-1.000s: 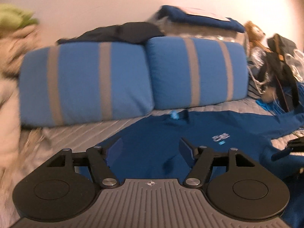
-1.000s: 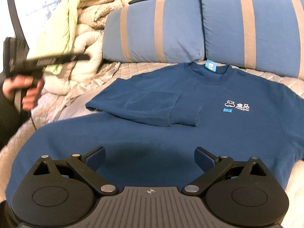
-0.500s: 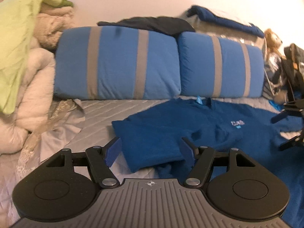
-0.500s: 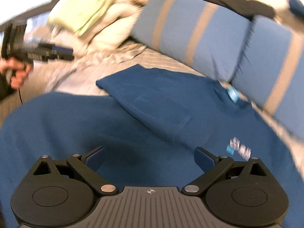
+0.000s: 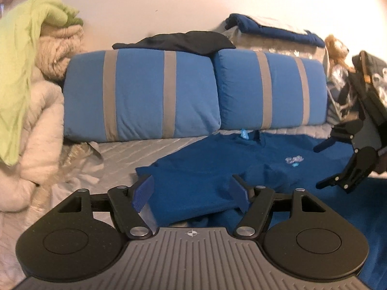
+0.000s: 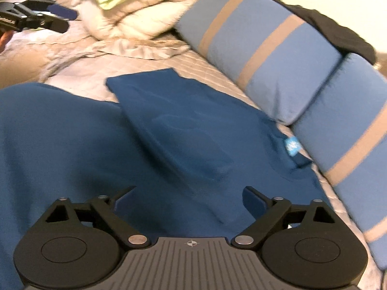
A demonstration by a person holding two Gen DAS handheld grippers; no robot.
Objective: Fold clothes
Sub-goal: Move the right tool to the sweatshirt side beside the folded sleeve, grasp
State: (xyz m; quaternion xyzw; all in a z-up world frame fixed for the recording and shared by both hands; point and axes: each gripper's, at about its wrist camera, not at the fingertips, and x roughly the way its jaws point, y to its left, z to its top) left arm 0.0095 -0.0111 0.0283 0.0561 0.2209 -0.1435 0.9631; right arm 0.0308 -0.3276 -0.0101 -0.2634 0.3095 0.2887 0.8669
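Observation:
A dark blue T-shirt (image 5: 217,169) lies face up on the bed, collar toward the pillows, with its left sleeve (image 6: 174,120) folded in over the chest. My left gripper (image 5: 191,197) is open and empty, hovering just above the folded sleeve's near edge. My right gripper (image 6: 186,201) is open and empty, low over the shirt's body (image 6: 72,145). The right gripper also shows at the right edge of the left wrist view (image 5: 338,164), and the left one at the top left of the right wrist view (image 6: 46,17).
Two blue pillows with grey stripes (image 5: 188,96) stand along the wall behind the shirt, with dark clothes (image 5: 179,41) on top. A pile of cream and green blankets (image 5: 29,96) fills the left. A bag and a stuffed toy (image 5: 336,48) sit at the right. Grey quilted bedding (image 6: 145,58) surrounds the shirt.
My left gripper has pulled back and left from over the shirt to its sleeve edge. My right gripper has swung and turned toward the collar side, tilting its view. Both stayed open.

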